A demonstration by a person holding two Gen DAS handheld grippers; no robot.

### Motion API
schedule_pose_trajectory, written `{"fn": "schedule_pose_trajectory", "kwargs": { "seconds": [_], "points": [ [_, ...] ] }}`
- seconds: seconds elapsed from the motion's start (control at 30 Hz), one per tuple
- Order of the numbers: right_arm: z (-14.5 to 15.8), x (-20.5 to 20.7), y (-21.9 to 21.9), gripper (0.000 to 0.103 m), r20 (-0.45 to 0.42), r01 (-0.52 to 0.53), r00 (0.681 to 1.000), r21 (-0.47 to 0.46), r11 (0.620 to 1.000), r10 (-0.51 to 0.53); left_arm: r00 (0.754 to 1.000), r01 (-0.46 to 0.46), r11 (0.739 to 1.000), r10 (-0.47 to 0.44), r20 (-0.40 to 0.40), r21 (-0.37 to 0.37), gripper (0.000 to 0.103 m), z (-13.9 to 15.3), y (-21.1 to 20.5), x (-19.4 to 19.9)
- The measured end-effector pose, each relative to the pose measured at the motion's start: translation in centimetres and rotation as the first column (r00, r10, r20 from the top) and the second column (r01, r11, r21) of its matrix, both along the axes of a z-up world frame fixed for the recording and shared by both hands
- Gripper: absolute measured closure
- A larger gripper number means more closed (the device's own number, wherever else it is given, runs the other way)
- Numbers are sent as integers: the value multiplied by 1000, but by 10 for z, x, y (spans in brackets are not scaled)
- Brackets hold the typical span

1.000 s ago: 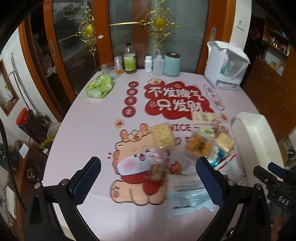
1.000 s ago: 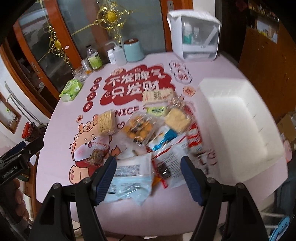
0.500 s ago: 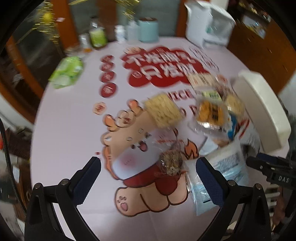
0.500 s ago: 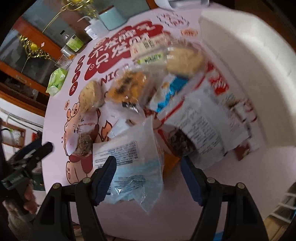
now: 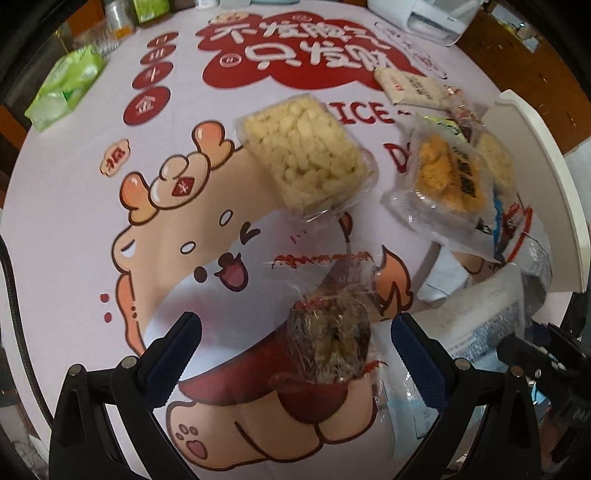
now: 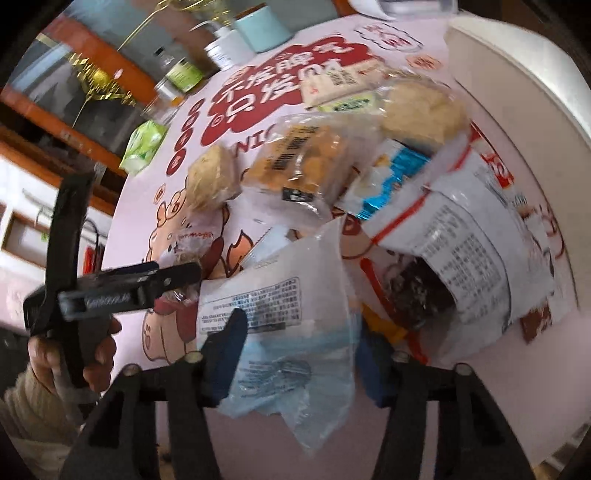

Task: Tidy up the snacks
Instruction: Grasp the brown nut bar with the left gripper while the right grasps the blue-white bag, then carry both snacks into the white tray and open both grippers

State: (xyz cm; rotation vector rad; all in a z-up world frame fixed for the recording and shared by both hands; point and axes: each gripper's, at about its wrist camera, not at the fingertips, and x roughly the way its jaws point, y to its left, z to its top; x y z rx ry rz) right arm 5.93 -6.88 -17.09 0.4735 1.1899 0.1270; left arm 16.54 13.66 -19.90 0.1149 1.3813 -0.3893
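Note:
Several wrapped snacks lie on the pink printed table. My left gripper (image 5: 291,339) is open, its jaws on either side of a small brown clear-wrapped snack (image 5: 328,339), just above it. It also shows in the right wrist view (image 6: 184,273). My right gripper (image 6: 299,347) is open around a pale blue and white packet (image 6: 284,332), pads close to its sides. A puffed-rice block (image 5: 303,155), an orange snack pack (image 5: 443,177) and a big white bag (image 6: 461,243) lie beyond. The white bin (image 6: 524,85) stands at the right.
A green tissue pack (image 5: 62,88), bottles and a teal canister (image 6: 262,29) stand at the table's far edge. A white appliance (image 5: 424,18) sits far right. The table's near edge is close under the right gripper.
Both grippers have dropped lower and moved forward over the table. The left one now straddles the brown snack and the right one straddles the pale blue packet. Neither has closed.

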Motion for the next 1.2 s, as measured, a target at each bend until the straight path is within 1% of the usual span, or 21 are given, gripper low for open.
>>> {"fn": "schedule_pose_trajectory", "kwargs": {
  "seconds": [0.07,0.17,0.2,0.27,0.3,0.33,0.37,0.4,0.43,0.47,0.5,0.6,0.67,0.73,0.8,0.9,0.97,1.1,1.2],
  "points": [
    [0,1,3,58,7,-28,1000,4,1000,28,999,-19,1000,19,-30,-4,2,-7,1,4],
    [-5,3,5,58,-21,-31,999,2,1000,31,996,-47,999,47,-73,0,5,-16,2,8],
    [-6,3,5,57,-17,-28,999,2,1000,28,997,-46,999,46,-57,10,6,-16,1,8],
    [-6,5,6,57,-5,-32,999,2,1000,32,998,-39,999,41,-56,33,7,-18,-2,6],
    [-6,6,8,60,1,-42,999,-4,999,42,998,-41,998,43,-47,46,8,-19,-3,5],
    [-6,6,11,68,7,-54,999,-11,998,54,998,-43,997,45,-36,60,10,-19,-4,3],
    [-6,7,13,71,9,-63,998,-10,998,63,999,-42,996,44,-20,84,15,-19,-7,1],
    [-5,8,16,75,15,-76,997,7,997,76,999,-36,994,37,-2,105,24,-18,-9,-3],
    [-4,7,18,80,23,-81,996,13,997,81,1000,-20,991,18,19,129,30,-18,-14,-7],
    [-3,6,20,86,33,-88,996,7,996,88,999,7,993,-11,35,122,42,-15,-19,-12],
    [-1,5,23,90,45,-100,994,10,995,100,999,18,992,-24,42,125,49,-14,-22,-14],
    [9,-1,29,92,79,-106,991,3,994,105,999,32,991,-37,35,133,50,-15,-29,-18],
    [19,-7,31,93,110,-106,988,-17,994,107,999,26,990,-31,31,139,51,-14,-29,-19],
    [29,-13,30,94,138,-100,985,-39,994,104,999,30,992,-33,23,126,51,-11,-27,-21],
    [39,-20,27,94,167,-88,981,-59,994,97,999,20,992,-25,39,125,52,-1,-26,-21],
    [56,-29,17,94,207,-61,975,-91,994,79,997,6,993,-14,75,115,52,31,-23,-25],
    [68,-35,9,94,240,-38,969,-102,994,62,994,-1,995,-11,113,101,52,52,-19,-32],
    [96,-48,-9,94,317,6,948,-112,994,30,981,-3,998,-9,191,65,52,93,-32,-38],
    [120,-60,-26,94,380,50,925,-144,988,9,972,0,1000,-6,237,25,52,122,-49,-42]
  ]
}}
